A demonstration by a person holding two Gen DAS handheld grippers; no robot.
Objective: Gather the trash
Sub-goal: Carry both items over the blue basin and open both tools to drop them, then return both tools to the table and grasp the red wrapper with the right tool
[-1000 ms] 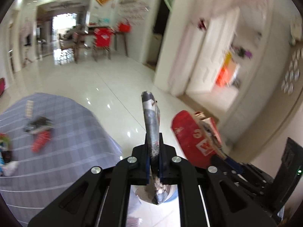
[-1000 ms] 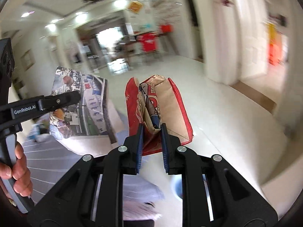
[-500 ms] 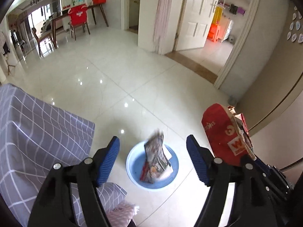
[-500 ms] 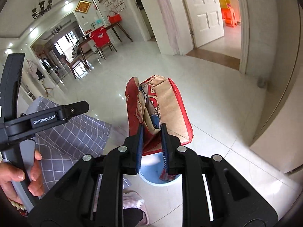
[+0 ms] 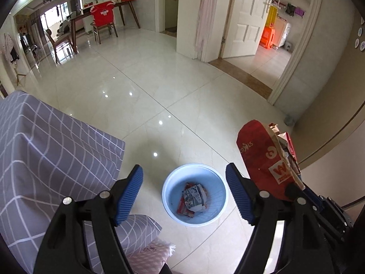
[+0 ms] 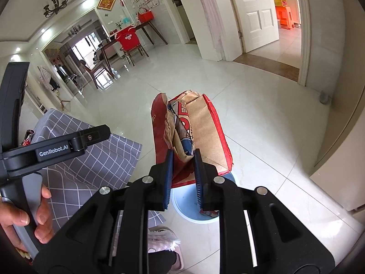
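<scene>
A light blue trash bin (image 5: 206, 173) stands on the tiled floor below both grippers. Crumpled printed paper (image 5: 194, 196) lies inside it. My left gripper (image 5: 184, 193) is open and empty above the bin. My right gripper (image 6: 182, 178) is shut on a red and brown paper bag (image 6: 205, 132), held upright over the bin (image 6: 182, 207). The bag also shows at the right of the left wrist view (image 5: 267, 159).
A table under a grey checked cloth (image 5: 50, 150) stands left of the bin, with some red wrappers (image 6: 27, 138) on it. The person's pink slippers (image 6: 164, 239) are near the bin. A doorway (image 5: 273, 45) and a dining table with chairs (image 5: 100, 22) lie farther off.
My left gripper opened and dropped the printed paper into the bin. Both grippers tilted down toward the bin. The right gripper kept hold of the paper bag.
</scene>
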